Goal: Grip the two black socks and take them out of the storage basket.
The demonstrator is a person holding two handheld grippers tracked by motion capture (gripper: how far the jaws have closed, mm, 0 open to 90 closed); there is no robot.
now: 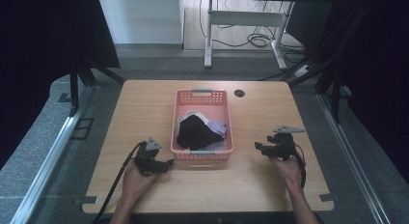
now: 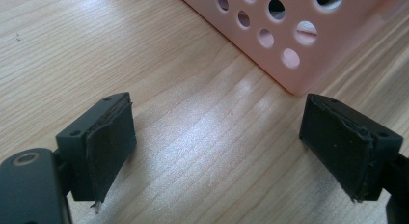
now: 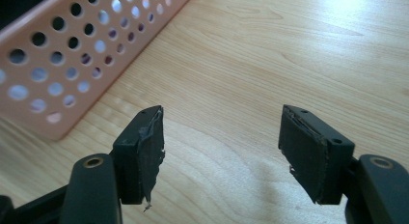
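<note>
Left gripper [image 2: 217,137] wide apart, empty; right gripper [image 3: 222,147] likewise; pink basket [image 1: 179,119], clothes [image 1: 195,132] partly hidden

Pink basket [image 1: 179,132] with round holes, black cloth [image 1: 194,132] inside (some lilac), light wood-grain table [image 1: 144,108], black tongs [image 2: 217,147].

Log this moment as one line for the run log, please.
left gripper: open, on table, left of pink basket | right gripper: open, right of basket | basket: dark cloth inside
</note>
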